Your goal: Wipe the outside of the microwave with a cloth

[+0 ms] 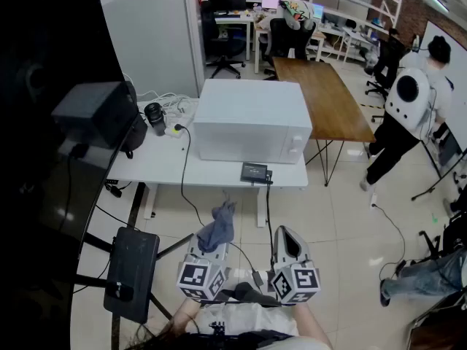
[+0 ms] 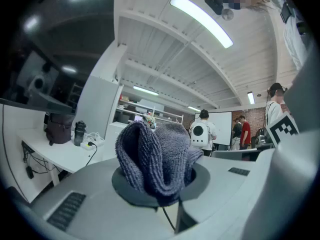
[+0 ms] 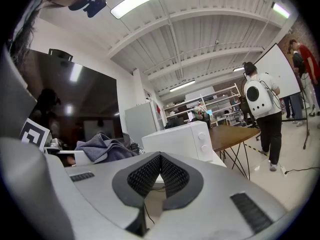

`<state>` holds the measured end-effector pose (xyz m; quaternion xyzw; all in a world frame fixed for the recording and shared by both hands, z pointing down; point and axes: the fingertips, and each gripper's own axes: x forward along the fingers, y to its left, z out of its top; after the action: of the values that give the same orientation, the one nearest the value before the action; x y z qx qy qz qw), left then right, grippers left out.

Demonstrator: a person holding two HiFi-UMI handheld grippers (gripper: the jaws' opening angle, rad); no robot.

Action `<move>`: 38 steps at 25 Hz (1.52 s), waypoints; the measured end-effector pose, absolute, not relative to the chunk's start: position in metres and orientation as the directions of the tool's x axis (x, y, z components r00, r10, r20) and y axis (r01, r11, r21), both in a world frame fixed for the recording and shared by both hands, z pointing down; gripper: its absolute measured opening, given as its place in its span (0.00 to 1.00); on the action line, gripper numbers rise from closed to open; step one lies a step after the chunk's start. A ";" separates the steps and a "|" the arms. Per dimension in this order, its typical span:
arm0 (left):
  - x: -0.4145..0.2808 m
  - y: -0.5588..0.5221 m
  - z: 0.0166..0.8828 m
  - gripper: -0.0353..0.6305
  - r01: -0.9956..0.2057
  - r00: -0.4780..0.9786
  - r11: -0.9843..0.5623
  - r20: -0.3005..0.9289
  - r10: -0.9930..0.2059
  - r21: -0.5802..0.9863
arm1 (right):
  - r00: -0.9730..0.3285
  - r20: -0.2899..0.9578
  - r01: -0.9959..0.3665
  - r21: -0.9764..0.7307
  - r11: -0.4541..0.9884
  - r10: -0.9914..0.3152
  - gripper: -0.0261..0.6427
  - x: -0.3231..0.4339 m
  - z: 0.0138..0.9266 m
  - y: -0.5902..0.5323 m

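Office room with a pale tiled floor, seen steeply from above. A white microwave (image 1: pixel 252 122) stands on a white table (image 1: pixel 160 172) ahead, door closed, with its control panel and two knobs at the right end of its front.

A grey-blue knitted cloth (image 1: pixel 217 228) is well short of the microwave, out over the floor in front of the table. It sticks up in a bunch from the left gripper (image 1: pixel 211 250), whose jaws are clamped on it. In the left gripper view the folded cloth (image 2: pixel 157 156) bulges up from between the dark pads.

The right gripper (image 1: pixel 287 235) is held just beside the left one. Its jaws are pressed together with nothing between them, and its own view shows the ribbed pads (image 3: pixel 172 174) meeting at the tip. Both grippers sit low in the head view, close to the person's body, with their marker cubes facing up.

On the table's front edge lies a small black box (image 1: pixel 255 171) with a cable hanging to the floor. Left of the microwave stands a black bottle (image 1: pixel 155 117) beside a tangle of white cables.

Behind and to the right is a long wooden table (image 1: pixel 325 97). Farther right, a person (image 1: pixel 408 111) wearing a round white backpack is mid-stride. A large dark screen (image 1: pixel 51 122) fills the left side.
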<state>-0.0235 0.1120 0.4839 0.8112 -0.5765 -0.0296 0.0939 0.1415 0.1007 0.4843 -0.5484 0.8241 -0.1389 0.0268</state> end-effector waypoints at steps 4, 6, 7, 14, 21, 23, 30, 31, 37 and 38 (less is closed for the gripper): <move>-0.009 0.085 0.468 0.14 -0.912 0.353 -0.336 0.034 -0.935 0.237 | -0.393 0.109 -0.897 -0.264 0.355 -0.913 0.07 0.154 0.487 0.089; -0.002 0.069 0.461 0.14 -0.907 0.363 -0.349 0.015 -0.932 0.236 | -0.392 0.107 -0.897 -0.265 0.354 -0.914 0.07 0.158 0.487 0.081; 0.001 0.061 0.457 0.14 -0.905 0.369 -0.358 0.006 -0.929 0.230 | -0.391 0.105 -0.897 -0.265 0.353 -0.914 0.07 0.159 0.487 0.076; 0.019 -0.015 0.416 0.14 -0.873 0.424 -0.428 -0.070 -0.903 0.234 | -0.375 0.113 -0.900 -0.281 0.332 -0.920 0.07 0.160 0.489 0.035; 0.062 -0.105 0.406 0.14 -0.754 0.596 -0.587 -0.070 -0.800 0.294 | -0.273 0.107 -0.928 -0.291 0.232 -0.956 0.07 0.158 0.489 -0.029; 0.077 -0.123 0.401 0.14 -0.701 0.657 -0.641 -0.066 -0.751 0.312 | -0.236 0.094 -0.935 -0.294 0.200 -0.967 0.07 0.158 0.483 -0.046; 0.139 -0.186 0.381 0.14 -0.570 0.791 -0.770 -0.062 -0.609 0.288 | -0.109 0.062 -0.951 -0.296 0.086 -0.992 0.07 0.161 0.471 -0.085; 0.147 -0.194 0.382 0.14 -0.564 0.798 -0.775 -0.054 -0.601 0.284 | -0.100 0.070 -0.954 -0.290 0.076 -0.993 0.07 0.162 0.474 -0.088; 0.193 -0.229 0.405 0.14 -0.565 0.819 -0.776 0.080 -0.568 0.279 | -0.042 0.085 -0.961 -0.276 0.017 -0.995 0.07 0.183 0.470 -0.104; 0.198 -0.236 0.410 0.14 -0.572 0.816 -0.772 0.098 -0.570 0.276 | -0.038 0.084 -0.962 -0.272 0.014 -0.996 0.07 0.187 0.467 -0.109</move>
<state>0.1981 -0.2356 0.4098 0.9413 -0.3034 0.0043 0.1479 0.1871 -0.1087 0.4672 -0.6904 0.7090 -0.1281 0.0654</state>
